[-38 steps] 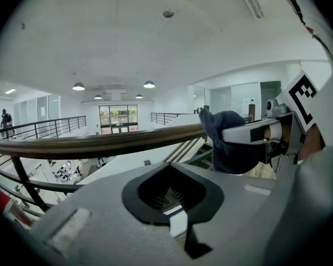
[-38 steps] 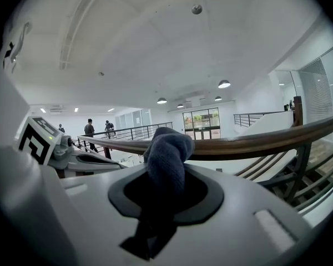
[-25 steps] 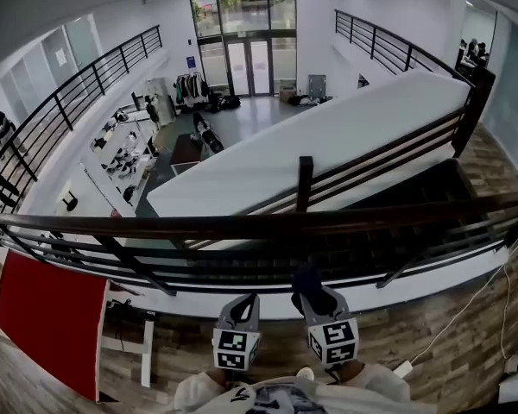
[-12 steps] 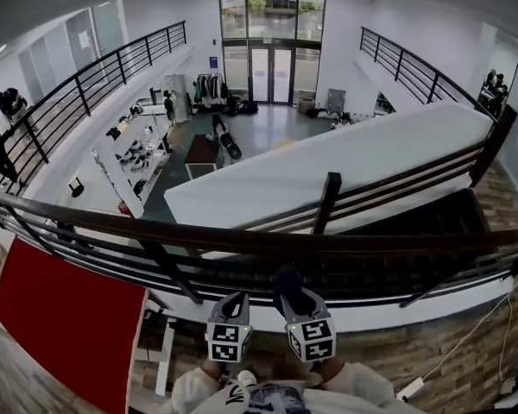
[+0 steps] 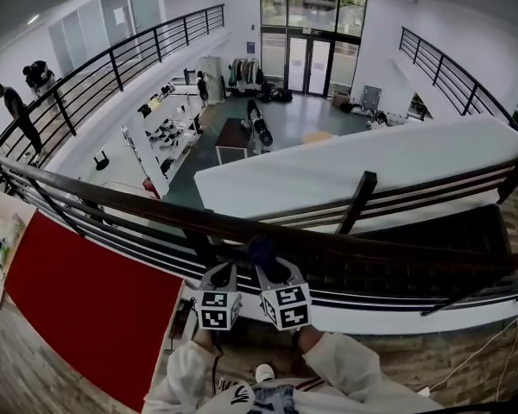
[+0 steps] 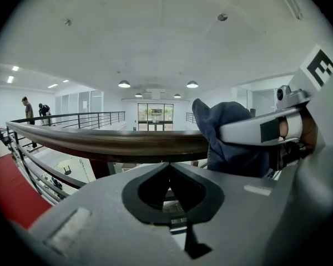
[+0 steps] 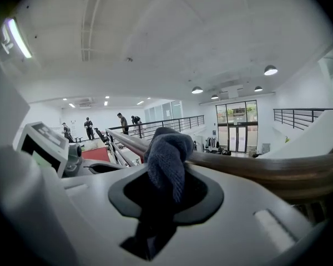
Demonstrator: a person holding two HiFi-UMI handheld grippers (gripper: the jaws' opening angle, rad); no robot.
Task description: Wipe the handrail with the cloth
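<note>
Head view was taken first. Against the pictures of a second earlier, both grippers were found shifted leftward along the handrail. The stair post was left well off to the right of the right gripper, and the red panel was brought nearer below the left gripper. A stretch of rail was therefore judged already passed over, with the run further left still to be wiped. The cloth was seen as a dark bundle at the right gripper's tips, laid against the rail. In the left gripper view, its jaws were shown closed together with nothing between them, held just beneath the rail, and the cloth was bunched on the rail close to its right. In the right gripper view, the jaws were shown clamped on the cloth, whose blue folded end was pushed up ahead of them onto the rail's top. The jaw states were disclosed only by the two gripper views, and the length of rail remaining only by the head view.
</note>
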